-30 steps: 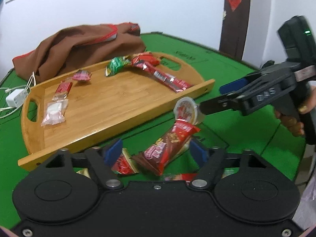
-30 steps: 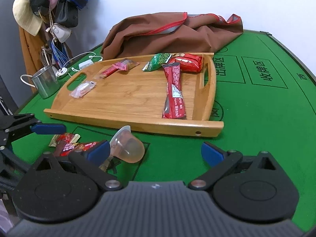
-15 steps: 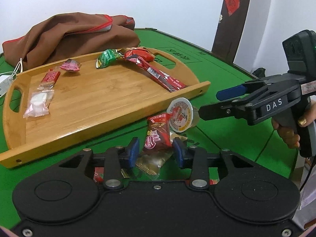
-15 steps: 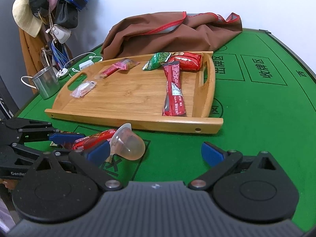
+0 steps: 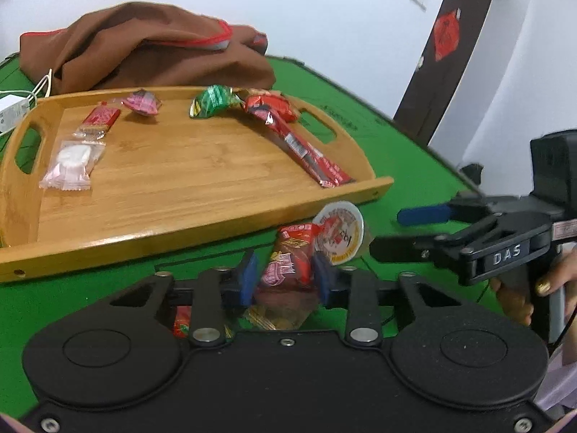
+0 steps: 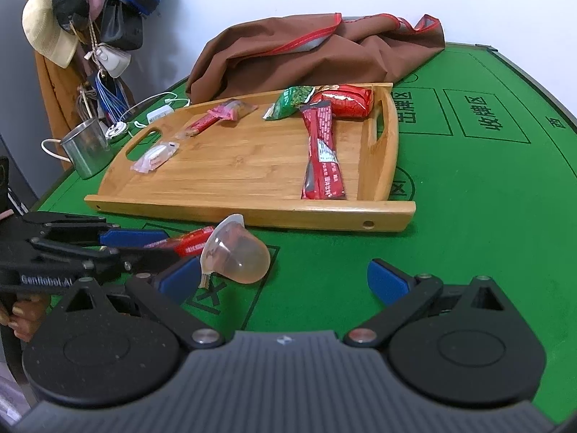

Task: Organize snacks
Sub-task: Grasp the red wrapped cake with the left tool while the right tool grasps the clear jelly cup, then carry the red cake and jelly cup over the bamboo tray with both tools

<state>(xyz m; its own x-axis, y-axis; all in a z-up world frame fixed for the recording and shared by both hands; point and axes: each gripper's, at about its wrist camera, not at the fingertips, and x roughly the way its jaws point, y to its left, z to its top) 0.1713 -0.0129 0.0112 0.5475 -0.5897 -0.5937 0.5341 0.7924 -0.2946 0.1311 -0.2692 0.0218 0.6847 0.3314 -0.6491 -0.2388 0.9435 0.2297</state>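
Snacks lie on the wooden tray (image 5: 202,184) — a long red packet (image 6: 322,151), a green one (image 5: 211,101), some small sweets. On the green worktop (image 6: 468,216) just before the tray, the left tongs (image 5: 285,276) pinch a red snack packet (image 5: 292,256); their blue pads have just been closing on it. A jelly cup (image 6: 236,254) lies on its side beside it. The right tongs (image 6: 285,278) are spread wide — nothing between them.
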